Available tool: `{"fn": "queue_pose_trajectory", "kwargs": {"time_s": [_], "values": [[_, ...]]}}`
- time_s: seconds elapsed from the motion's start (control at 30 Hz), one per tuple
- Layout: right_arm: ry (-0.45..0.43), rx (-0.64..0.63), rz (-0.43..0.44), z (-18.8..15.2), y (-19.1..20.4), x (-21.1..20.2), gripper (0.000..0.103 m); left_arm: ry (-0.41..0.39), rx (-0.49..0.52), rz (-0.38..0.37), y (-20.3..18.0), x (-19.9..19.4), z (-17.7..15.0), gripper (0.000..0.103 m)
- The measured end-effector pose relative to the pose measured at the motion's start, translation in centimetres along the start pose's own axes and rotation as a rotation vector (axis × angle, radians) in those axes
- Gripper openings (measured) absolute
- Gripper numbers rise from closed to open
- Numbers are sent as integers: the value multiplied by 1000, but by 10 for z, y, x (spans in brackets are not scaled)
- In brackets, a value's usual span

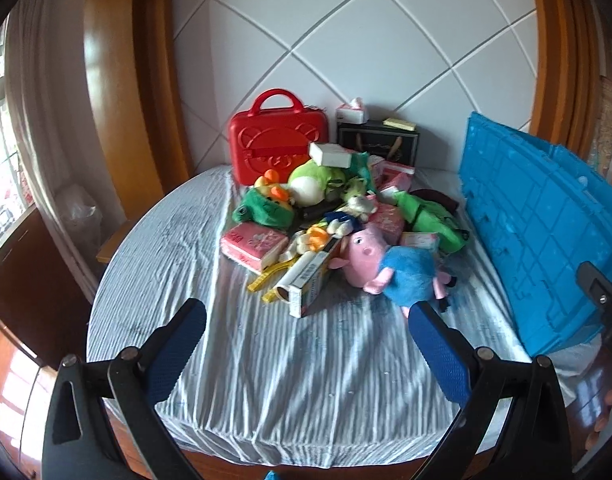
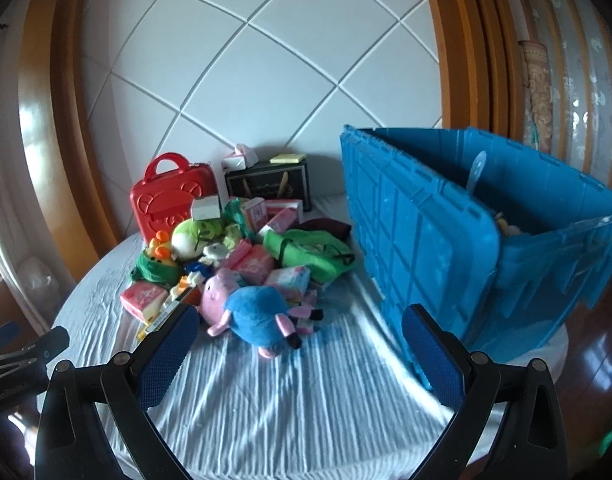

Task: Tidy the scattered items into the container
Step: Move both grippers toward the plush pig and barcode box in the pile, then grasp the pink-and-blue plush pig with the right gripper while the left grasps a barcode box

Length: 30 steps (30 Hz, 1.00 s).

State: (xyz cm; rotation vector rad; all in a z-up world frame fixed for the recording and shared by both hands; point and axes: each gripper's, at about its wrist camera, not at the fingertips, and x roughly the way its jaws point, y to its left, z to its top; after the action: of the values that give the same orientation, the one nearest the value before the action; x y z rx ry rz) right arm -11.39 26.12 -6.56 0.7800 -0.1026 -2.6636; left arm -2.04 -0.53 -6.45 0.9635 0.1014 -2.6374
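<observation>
A toy pile (image 1: 337, 224) lies mid-frame on the bed (image 1: 266, 360), a case (image 1: 278, 140) behind it, a crate (image 1: 537, 232) at right.

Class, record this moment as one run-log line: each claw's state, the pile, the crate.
left claw: open, empty | right claw: open, empty | toy pile: on bed | blue crate: right of pile

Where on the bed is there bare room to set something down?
Bare sheet lies in front of the pig plush, and left of the pink tissue pack. Crowded from the pig back to the red case; blue crate fills the right.
</observation>
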Motion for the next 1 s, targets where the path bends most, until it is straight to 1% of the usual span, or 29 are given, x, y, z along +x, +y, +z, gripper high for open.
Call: {"fn": "queue_pose_trajectory", "kwargs": {"time_s": [0.1,0.17,0.27,0.33,0.4,0.53,0.6,0.67,0.73,0.77,0.8,0.87,0.93,0.97,1.0], "values": [[46,-11,36,-6,9,23,103,55,-8,68,21,30,-2,103],[66,-19,37,-10,17,39,103,85,-12,71,33,52,-2,103],[104,-8,26,-12,26,64,103,123,-7,46,45,86,2,103],[130,-21,-11,-13,34,86,103,140,0,34,51,109,6,103],[166,-28,-40,-13,43,110,103,162,11,2,51,133,11,103],[232,-8,-73,-16,56,151,103,216,97,-70,32,182,18,103],[262,-21,-92,-19,63,168,103,245,137,-106,20,206,18,102],[296,-41,-122,-24,68,183,103,270,162,-138,9,227,17,96],[331,-40,-126,-30,68,195,103,299,182,-162,-2,246,16,87],[351,-36,-122,-32,68,201,103,314,188,-163,-7,254,16,84],[371,-32,-115,-35,67,208,103,332,188,-162,-10,263,15,77],[400,-41,-98,-38,66,219,103,365,179,-168,-16,278,13,73],[419,-64,-77,-39,66,232,103,394,172,-158,-22,290,9,60],[430,-77,-66,-39,67,240,103,409,161,-159,-25,294,8,57],[444,-92,-57,-38,67,248,103,403,152,-142,-28,295,8,55]]}}
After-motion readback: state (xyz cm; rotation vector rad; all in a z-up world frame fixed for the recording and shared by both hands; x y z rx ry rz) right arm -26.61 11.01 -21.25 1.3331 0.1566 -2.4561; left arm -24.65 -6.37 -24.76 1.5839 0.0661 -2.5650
